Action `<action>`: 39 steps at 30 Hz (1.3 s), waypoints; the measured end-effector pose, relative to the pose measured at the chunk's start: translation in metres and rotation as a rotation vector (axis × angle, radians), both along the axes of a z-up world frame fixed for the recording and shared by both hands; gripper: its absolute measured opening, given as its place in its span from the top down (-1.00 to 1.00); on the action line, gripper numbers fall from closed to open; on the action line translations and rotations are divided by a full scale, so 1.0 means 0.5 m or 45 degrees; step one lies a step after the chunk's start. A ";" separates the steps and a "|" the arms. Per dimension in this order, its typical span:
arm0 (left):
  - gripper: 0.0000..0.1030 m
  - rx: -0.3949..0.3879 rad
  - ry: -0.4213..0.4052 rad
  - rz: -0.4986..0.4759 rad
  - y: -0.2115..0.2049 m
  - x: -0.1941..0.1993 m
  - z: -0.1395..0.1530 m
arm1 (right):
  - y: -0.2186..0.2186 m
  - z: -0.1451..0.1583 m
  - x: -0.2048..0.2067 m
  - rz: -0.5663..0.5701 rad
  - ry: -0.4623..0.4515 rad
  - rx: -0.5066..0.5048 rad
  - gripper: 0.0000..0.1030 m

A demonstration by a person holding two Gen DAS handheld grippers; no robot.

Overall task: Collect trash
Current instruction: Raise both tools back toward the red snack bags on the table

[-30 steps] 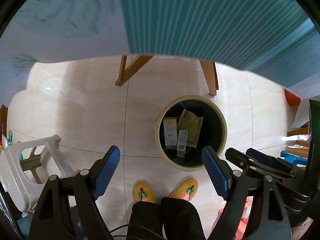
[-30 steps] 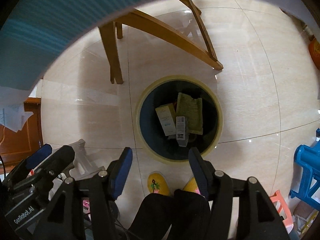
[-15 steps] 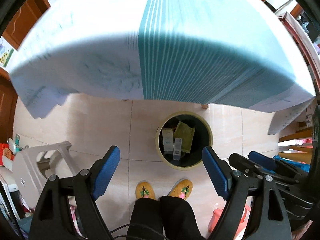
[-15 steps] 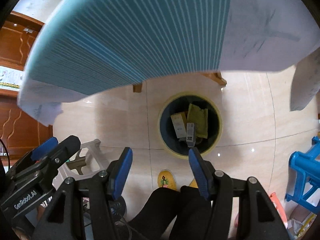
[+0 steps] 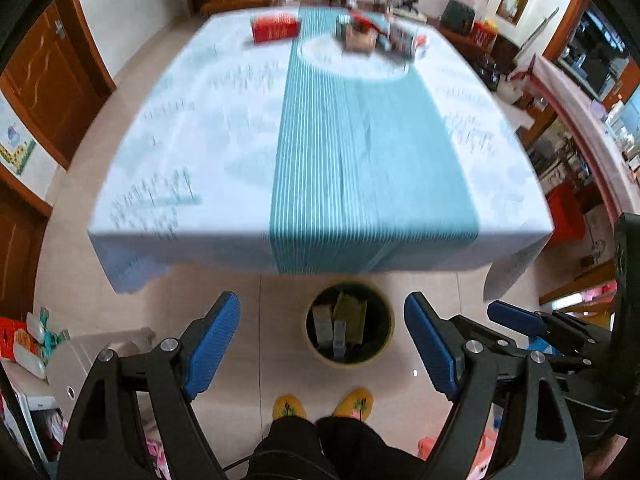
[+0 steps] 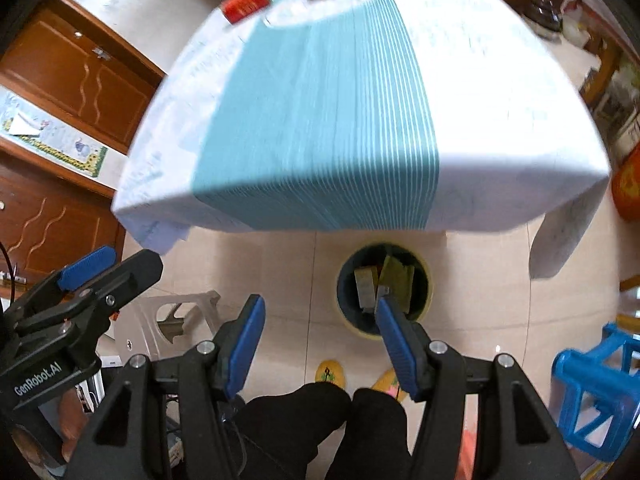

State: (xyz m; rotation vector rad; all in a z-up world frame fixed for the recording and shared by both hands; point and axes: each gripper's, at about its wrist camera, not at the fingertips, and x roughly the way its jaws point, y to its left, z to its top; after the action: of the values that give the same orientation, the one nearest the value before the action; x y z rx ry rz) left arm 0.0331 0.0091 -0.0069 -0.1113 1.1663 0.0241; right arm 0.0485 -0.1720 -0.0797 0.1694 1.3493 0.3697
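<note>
A round bin with a yellow rim stands on the floor just in front of the table; it also shows in the right wrist view. Inside lie small boxes and an olive packet. My left gripper is open and empty, high above the bin. My right gripper is open and empty too. On the far end of the table sit a red box and a blurred cluster of items.
The table has a white cloth with a teal striped runner. A grey plastic stool is at left, a blue stool at right. The person's yellow slippers stand near the bin. Wooden doors and cabinets line the room.
Both grippers have risen and tilted up from close over the bin. The tabletop and its far items have come into view. Both stay open and empty.
</note>
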 end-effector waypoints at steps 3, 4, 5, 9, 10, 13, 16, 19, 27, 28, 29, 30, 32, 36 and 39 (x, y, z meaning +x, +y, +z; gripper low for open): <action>-0.61 0.018 -0.080 0.005 -0.001 0.009 0.053 | 0.001 0.054 0.013 0.036 -0.082 0.010 -0.14; -0.61 0.026 -0.108 0.008 -0.001 0.013 0.070 | 0.002 0.072 0.019 0.052 -0.108 0.014 -0.14; -0.61 0.033 -0.137 0.011 0.000 0.017 0.087 | 0.004 0.086 0.024 0.066 -0.132 0.016 -0.14; -0.61 0.067 -0.223 0.023 0.011 0.039 0.157 | 0.019 0.151 0.045 0.133 -0.257 -0.002 -0.14; -0.61 0.070 -0.236 0.025 0.017 0.046 0.173 | 0.024 0.169 0.051 0.154 -0.287 -0.007 -0.14; -0.61 0.094 -0.270 0.022 0.035 0.071 0.217 | 0.035 0.214 0.063 0.200 -0.368 -0.013 -0.14; -0.61 0.139 -0.294 0.019 0.054 0.103 0.248 | 0.040 0.247 0.084 0.228 -0.423 -0.020 -0.14; -0.61 0.175 -0.301 -0.008 0.074 0.152 0.267 | 0.045 0.273 0.114 0.221 -0.485 -0.031 -0.14; -0.61 0.239 -0.248 -0.206 0.145 0.385 0.256 | 0.080 0.300 0.288 0.094 -0.583 -0.074 -0.12; -0.61 0.242 -0.237 -0.226 0.154 0.414 0.251 | 0.087 0.298 0.316 0.079 -0.581 -0.078 -0.04; -0.61 0.243 -0.221 -0.249 0.164 0.448 0.245 | 0.095 0.294 0.343 0.060 -0.573 -0.084 0.00; -0.61 0.241 -0.202 -0.277 0.176 0.488 0.237 | 0.106 0.288 0.382 0.036 -0.556 -0.088 0.04; -0.61 0.238 -0.164 -0.323 0.199 0.560 0.219 | 0.127 0.272 0.456 -0.002 -0.530 -0.107 0.05; -0.61 0.204 -0.058 -0.406 0.248 0.714 0.159 | 0.176 0.230 0.588 -0.032 -0.501 -0.196 0.05; -0.61 0.158 0.029 -0.440 0.272 0.805 0.100 | 0.207 0.189 0.674 -0.047 -0.476 -0.256 0.05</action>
State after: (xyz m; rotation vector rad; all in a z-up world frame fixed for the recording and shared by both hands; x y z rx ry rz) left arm 0.4358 0.1452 0.0433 0.2014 1.1904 -0.2071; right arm 0.3855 -0.0683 0.0148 -0.0423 1.0043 0.2190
